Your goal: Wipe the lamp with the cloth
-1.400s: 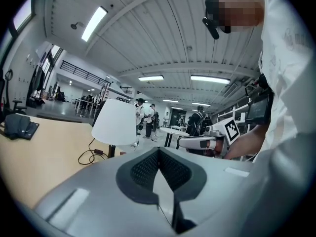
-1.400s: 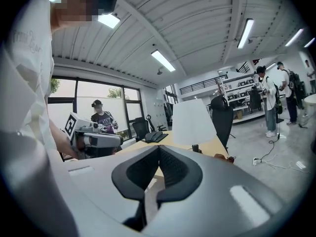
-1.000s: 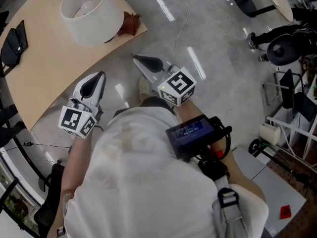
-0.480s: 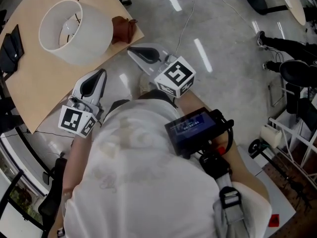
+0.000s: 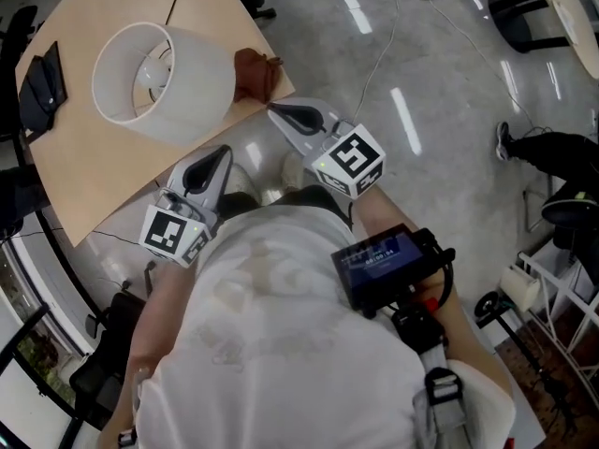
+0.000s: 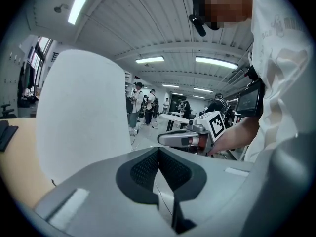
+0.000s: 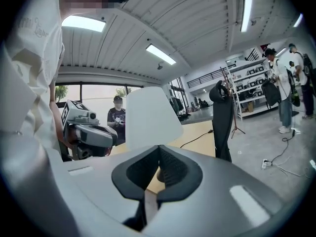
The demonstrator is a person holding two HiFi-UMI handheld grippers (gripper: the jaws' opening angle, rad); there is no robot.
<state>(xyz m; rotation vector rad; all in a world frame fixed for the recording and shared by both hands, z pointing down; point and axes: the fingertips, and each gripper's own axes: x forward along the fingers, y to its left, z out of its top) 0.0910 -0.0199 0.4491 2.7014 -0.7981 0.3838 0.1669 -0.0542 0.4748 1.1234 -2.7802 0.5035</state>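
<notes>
The white-shaded lamp point(image 5: 164, 87) is standing on the wooden table point(image 5: 84, 176). The brown cloth point(image 5: 255, 71) is lying crumpled just beside the lamp, at the table's edge. The left gripper point(image 5: 217, 157) is hovering near the lamp, just off that edge, its jaws pressed together on nothing. The right gripper point(image 5: 284, 115) is pointing toward the cloth beside the lamp, its jaws likewise closed and empty.
</notes>
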